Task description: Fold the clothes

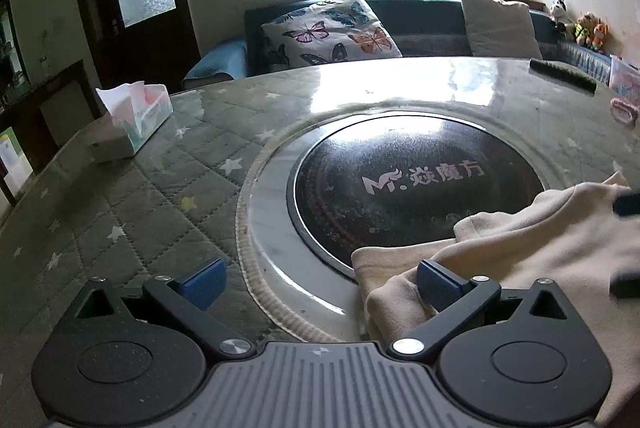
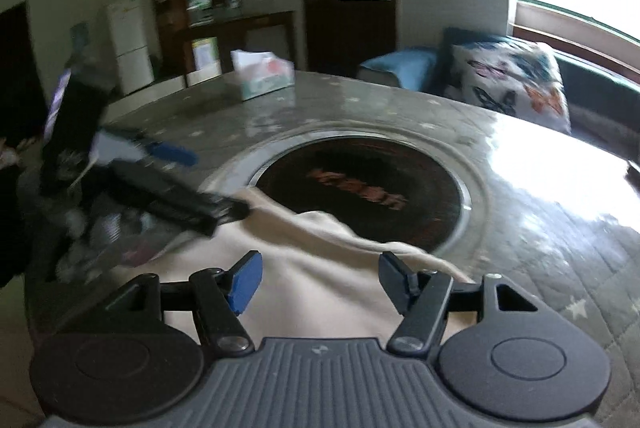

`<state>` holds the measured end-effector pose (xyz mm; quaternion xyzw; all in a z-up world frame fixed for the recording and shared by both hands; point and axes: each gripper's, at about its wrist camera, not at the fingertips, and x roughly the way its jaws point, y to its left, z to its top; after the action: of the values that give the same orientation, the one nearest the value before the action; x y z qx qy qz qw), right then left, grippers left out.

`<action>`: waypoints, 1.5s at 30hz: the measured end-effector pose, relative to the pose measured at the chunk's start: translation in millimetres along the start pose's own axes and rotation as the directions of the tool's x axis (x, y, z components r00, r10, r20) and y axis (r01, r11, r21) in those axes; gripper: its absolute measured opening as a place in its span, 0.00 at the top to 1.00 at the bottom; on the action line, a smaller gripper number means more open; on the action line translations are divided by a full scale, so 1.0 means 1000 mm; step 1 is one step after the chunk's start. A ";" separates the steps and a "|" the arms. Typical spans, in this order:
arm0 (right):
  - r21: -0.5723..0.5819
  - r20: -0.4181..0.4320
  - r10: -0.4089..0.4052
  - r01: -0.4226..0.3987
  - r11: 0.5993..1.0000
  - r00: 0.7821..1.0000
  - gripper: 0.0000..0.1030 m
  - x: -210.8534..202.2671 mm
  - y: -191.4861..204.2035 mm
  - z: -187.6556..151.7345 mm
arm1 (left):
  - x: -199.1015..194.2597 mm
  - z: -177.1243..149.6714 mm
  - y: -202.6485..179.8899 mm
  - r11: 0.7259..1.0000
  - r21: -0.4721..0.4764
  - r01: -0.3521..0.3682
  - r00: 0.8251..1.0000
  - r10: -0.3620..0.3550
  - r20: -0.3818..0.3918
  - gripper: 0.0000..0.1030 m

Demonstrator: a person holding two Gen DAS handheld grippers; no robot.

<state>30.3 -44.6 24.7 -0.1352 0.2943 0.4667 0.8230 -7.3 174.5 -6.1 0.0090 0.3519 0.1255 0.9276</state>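
A cream garment (image 1: 540, 244) lies rumpled on the table, partly over the black round hotplate (image 1: 400, 188). My left gripper (image 1: 320, 282) is open; its right finger rests on the garment's near left edge, its left finger over the quilted cover. In the right wrist view the garment (image 2: 320, 268) spreads under my right gripper (image 2: 320, 280), which is open and empty just above it. The left gripper (image 2: 192, 184) shows blurred at the left of that view, open, one finger touching the garment's far corner.
A tissue box (image 1: 132, 120) stands at the table's far left. A dark flat object (image 1: 564, 74) and pink items (image 1: 624, 96) lie at the far right. A sofa with a butterfly cushion (image 1: 332, 32) sits behind the table. The hotplate (image 2: 360, 188) has a raised metal ring.
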 end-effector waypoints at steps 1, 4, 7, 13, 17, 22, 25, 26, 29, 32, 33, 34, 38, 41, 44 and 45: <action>-0.017 -0.003 0.010 -0.010 1.000 1.000 0.36 -0.001 0.006 -0.001 | -0.002 0.000 0.001 1.000 -0.004 0.000 1.000 0.000 0.001 0.00; -0.069 -0.015 0.040 -0.041 0.997 0.999 0.35 -0.003 0.027 -0.004 | -0.006 -0.002 0.004 1.000 -0.017 -0.004 1.000 0.004 0.004 0.00; -0.127 -0.025 0.063 -0.065 0.990 0.998 0.34 -0.003 0.048 -0.008 | -0.010 -0.005 0.007 0.999 -0.036 -0.001 1.000 0.001 0.004 0.00; -0.244 -0.040 0.082 -0.089 0.966 0.996 0.33 0.002 0.084 -0.015 | -0.016 -0.009 0.016 0.998 -0.069 -0.004 1.000 0.005 0.004 0.00; -0.314 -0.045 0.082 -0.092 0.945 0.996 0.33 0.005 0.105 -0.019 | -0.023 -0.012 0.026 0.994 -0.111 -0.004 1.000 0.005 0.010 0.00; -0.370 -0.041 0.078 -0.087 0.925 0.996 0.36 0.008 0.124 -0.021 | -0.029 -0.018 0.038 0.986 -0.168 -0.008 1.000 0.010 0.008 0.00; -0.376 -0.048 0.098 -0.109 0.920 0.994 0.36 0.008 0.131 -0.022 | -0.033 -0.023 0.043 0.981 -0.193 -0.009 1.000 0.010 0.005 0.00; -0.375 -0.052 0.107 -0.118 0.920 0.993 0.36 0.008 0.133 -0.022 | -0.033 -0.025 0.044 0.980 -0.198 -0.008 1.000 0.009 0.003 0.00; -0.365 -0.079 0.127 -0.147 0.919 0.989 0.36 0.015 0.138 -0.027 | -0.035 -0.028 0.045 0.978 -0.208 -0.007 1.000 0.007 -0.001 0.00; -0.365 -0.090 0.142 -0.166 0.916 0.986 0.33 0.022 0.143 -0.034 | -0.035 -0.031 0.046 0.977 -0.211 -0.008 1.000 0.007 -0.004 0.00; -0.361 -0.087 0.143 -0.165 0.918 0.986 0.33 0.022 0.144 -0.034 | -0.036 -0.031 0.046 0.977 -0.213 -0.008 1.000 0.007 -0.005 0.00; -0.353 -0.085 0.145 -0.166 0.921 0.986 0.34 0.021 0.143 -0.033 | -0.036 -0.031 0.046 0.977 -0.214 -0.008 1.000 0.007 -0.004 0.00; -0.328 -0.057 0.156 -0.166 0.930 0.986 0.35 0.011 0.138 -0.028 | -0.038 -0.033 0.046 0.975 -0.222 -0.002 1.000 0.002 -0.002 0.00; -0.314 -0.048 0.157 -0.165 0.935 0.986 0.35 0.009 0.137 -0.026 | -0.040 -0.033 0.042 0.976 -0.216 0.009 1.000 -0.009 -0.002 0.00; -0.319 -0.065 0.170 -0.182 0.930 0.983 0.33 0.018 0.143 -0.026 | -0.042 -0.034 0.037 0.978 -0.208 0.021 1.000 -0.022 -0.002 0.00; -0.322 -0.075 0.178 -0.192 0.927 0.981 0.31 0.021 0.144 -0.027 | -0.042 -0.034 0.035 0.979 -0.205 0.024 1.000 -0.025 -0.002 0.00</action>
<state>-93.5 32.2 -1.8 -0.2519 0.2423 0.5814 0.7347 -68.2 195.8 -0.4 -0.0911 0.3392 0.1494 0.9243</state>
